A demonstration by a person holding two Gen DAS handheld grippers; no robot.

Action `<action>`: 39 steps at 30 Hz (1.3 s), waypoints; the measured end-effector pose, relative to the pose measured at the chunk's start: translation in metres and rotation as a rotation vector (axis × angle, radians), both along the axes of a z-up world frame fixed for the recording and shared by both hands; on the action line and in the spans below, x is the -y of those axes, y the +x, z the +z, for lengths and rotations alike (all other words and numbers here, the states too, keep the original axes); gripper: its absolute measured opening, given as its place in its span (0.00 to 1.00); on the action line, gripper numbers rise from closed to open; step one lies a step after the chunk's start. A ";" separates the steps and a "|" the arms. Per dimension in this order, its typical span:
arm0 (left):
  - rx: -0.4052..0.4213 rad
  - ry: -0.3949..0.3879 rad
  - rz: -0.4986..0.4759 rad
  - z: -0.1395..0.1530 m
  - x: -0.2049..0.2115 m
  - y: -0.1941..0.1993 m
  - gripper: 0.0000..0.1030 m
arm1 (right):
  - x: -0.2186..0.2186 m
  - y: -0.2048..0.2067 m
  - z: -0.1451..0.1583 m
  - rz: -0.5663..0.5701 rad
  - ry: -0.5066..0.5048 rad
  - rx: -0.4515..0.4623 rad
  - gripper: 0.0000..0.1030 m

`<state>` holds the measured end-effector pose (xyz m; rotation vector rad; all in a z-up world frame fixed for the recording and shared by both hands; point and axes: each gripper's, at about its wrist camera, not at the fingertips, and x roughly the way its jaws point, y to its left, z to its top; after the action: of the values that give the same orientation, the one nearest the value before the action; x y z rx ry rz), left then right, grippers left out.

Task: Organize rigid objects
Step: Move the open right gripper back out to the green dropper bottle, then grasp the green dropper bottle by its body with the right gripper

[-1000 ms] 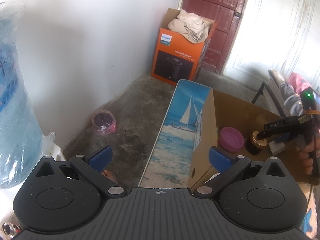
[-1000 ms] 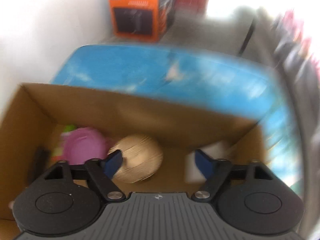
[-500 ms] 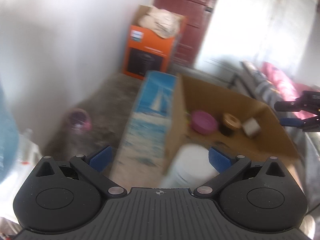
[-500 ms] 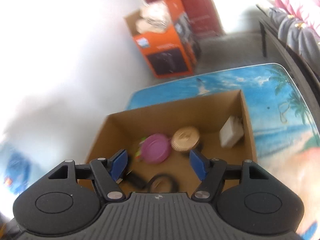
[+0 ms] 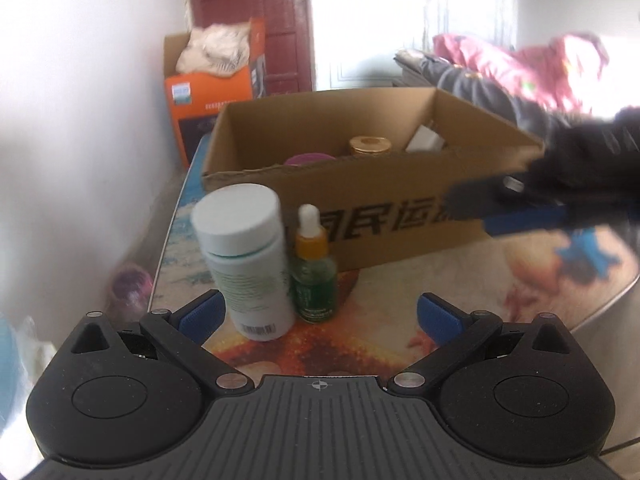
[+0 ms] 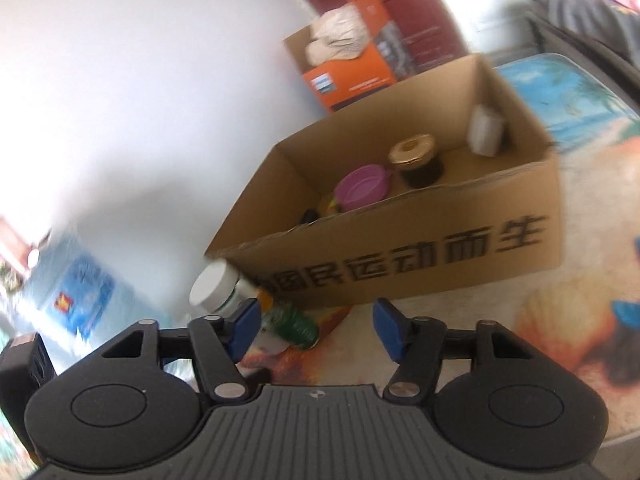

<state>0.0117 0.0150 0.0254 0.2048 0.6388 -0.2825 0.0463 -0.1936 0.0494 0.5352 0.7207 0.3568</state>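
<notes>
Cardboard box (image 6: 440,264) holds pink lid (image 6: 362,187), gold-capped jar (image 6: 418,160), white block (image 6: 485,130); both grippers' fingers spread, empty

Left claw (image 5: 318,316) spread wide and empty, right claw (image 6: 316,330) likewise agape

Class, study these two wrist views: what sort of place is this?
Probably a room in a home: a red wooden door, bedding or clothes heaped on furniture, and an appliance box on the floor.
</notes>
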 end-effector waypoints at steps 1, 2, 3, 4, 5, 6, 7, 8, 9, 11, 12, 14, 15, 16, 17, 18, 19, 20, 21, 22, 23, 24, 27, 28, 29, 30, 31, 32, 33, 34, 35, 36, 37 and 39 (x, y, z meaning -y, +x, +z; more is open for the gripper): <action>0.014 0.021 0.001 -0.004 0.004 -0.001 0.98 | -0.007 0.000 0.001 0.018 -0.021 0.017 0.60; 0.024 0.037 0.003 -0.007 0.007 -0.002 0.94 | -0.014 0.001 0.002 0.037 -0.042 0.035 0.59; 0.033 0.048 0.006 -0.011 0.008 -0.001 0.89 | -0.020 0.003 0.003 0.053 -0.064 0.054 0.57; 0.039 0.058 0.013 -0.015 0.010 0.000 0.87 | -0.027 0.003 0.005 0.070 -0.085 0.075 0.56; 0.042 0.065 0.018 -0.018 0.011 0.001 0.82 | -0.032 0.005 0.006 0.087 -0.101 0.093 0.55; 0.043 0.064 0.018 -0.021 0.012 0.004 0.77 | -0.037 0.009 0.007 0.102 -0.119 0.108 0.53; 0.040 0.059 0.018 -0.023 0.012 0.006 0.77 | -0.043 0.011 0.008 0.115 -0.137 0.119 0.52; 0.032 0.047 0.015 -0.026 0.011 0.008 0.76 | -0.048 0.013 0.007 0.126 -0.156 0.126 0.52; 0.023 0.031 0.005 -0.029 0.012 0.009 0.71 | -0.052 0.018 0.006 0.134 -0.172 0.129 0.51; 0.015 0.031 -0.002 -0.034 0.013 0.013 0.66 | -0.060 0.026 0.004 0.160 -0.183 0.132 0.46; 0.010 0.038 -0.001 -0.036 0.014 0.014 0.64 | -0.064 0.029 0.003 0.176 -0.188 0.131 0.44; 0.001 0.025 0.002 -0.040 0.012 0.018 0.62 | -0.071 0.036 0.002 0.202 -0.207 0.133 0.42; -0.005 0.013 0.001 -0.040 0.013 0.019 0.62 | -0.075 0.037 0.002 0.215 -0.217 0.135 0.40; -0.010 0.003 0.001 -0.041 0.011 0.021 0.62 | -0.078 0.040 0.001 0.228 -0.227 0.135 0.39; -0.013 -0.004 0.002 -0.041 0.012 0.023 0.62 | -0.081 0.043 0.001 0.239 -0.237 0.136 0.38; -0.014 -0.009 0.002 -0.041 0.012 0.024 0.61 | -0.084 0.046 0.000 0.251 -0.246 0.138 0.37; -0.017 -0.015 -0.001 -0.043 0.013 0.026 0.61 | -0.086 0.048 -0.001 0.260 -0.253 0.138 0.33; -0.017 -0.020 -0.004 -0.043 0.013 0.027 0.61 | -0.088 0.050 -0.002 0.269 -0.258 0.135 0.31; -0.016 -0.028 -0.010 -0.043 0.012 0.027 0.61 | -0.090 0.053 -0.003 0.276 -0.260 0.130 0.28; -0.016 -0.035 -0.019 -0.043 0.012 0.027 0.61 | -0.091 0.055 -0.005 0.282 -0.259 0.122 0.25; -0.016 -0.042 -0.032 -0.043 0.012 0.027 0.60 | -0.091 0.057 -0.006 0.283 -0.258 0.113 0.24; -0.016 -0.046 -0.047 -0.043 0.013 0.025 0.60 | -0.091 0.058 -0.007 0.279 -0.259 0.103 0.24; -0.015 -0.044 -0.087 -0.042 0.017 0.021 0.60 | -0.084 0.057 -0.007 0.253 -0.259 0.086 0.24; -0.017 -0.048 -0.102 -0.043 0.019 0.020 0.60 | -0.079 0.055 -0.007 0.243 -0.252 0.076 0.24; -0.020 -0.053 -0.118 -0.042 0.020 0.019 0.60 | -0.074 0.053 -0.007 0.230 -0.245 0.067 0.24; -0.024 -0.060 -0.136 -0.042 0.023 0.018 0.60 | -0.068 0.050 -0.007 0.216 -0.241 0.058 0.24; -0.030 -0.065 -0.155 -0.041 0.027 0.016 0.60 | -0.063 0.047 -0.008 0.201 -0.239 0.052 0.24; -0.035 -0.069 -0.176 -0.041 0.031 0.015 0.60 | -0.057 0.043 -0.007 0.185 -0.237 0.047 0.24; -0.040 -0.071 -0.199 -0.041 0.035 0.014 0.60 | -0.050 0.039 -0.008 0.168 -0.237 0.042 0.24; -0.043 -0.072 -0.219 -0.040 0.039 0.012 0.60 | -0.044 0.035 -0.007 0.149 -0.237 0.037 0.24; -0.047 -0.073 -0.240 -0.040 0.044 0.010 0.60 | -0.037 0.030 -0.007 0.130 -0.236 0.031 0.24; -0.049 -0.073 -0.261 -0.040 0.048 0.007 0.60 | -0.031 0.026 -0.007 0.114 -0.233 0.027 0.24; -0.051 -0.071 -0.280 -0.041 0.053 0.004 0.60 | -0.025 0.022 -0.008 0.098 -0.230 0.023 0.24; -0.047 -0.058 -0.304 -0.041 0.061 0.001 0.60 | -0.014 0.016 -0.008 0.075 -0.222 0.018 0.24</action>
<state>0.0122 -0.0460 -0.0156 0.2405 0.6443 -0.5989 0.0621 -0.1799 0.0410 0.2951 0.7533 0.3457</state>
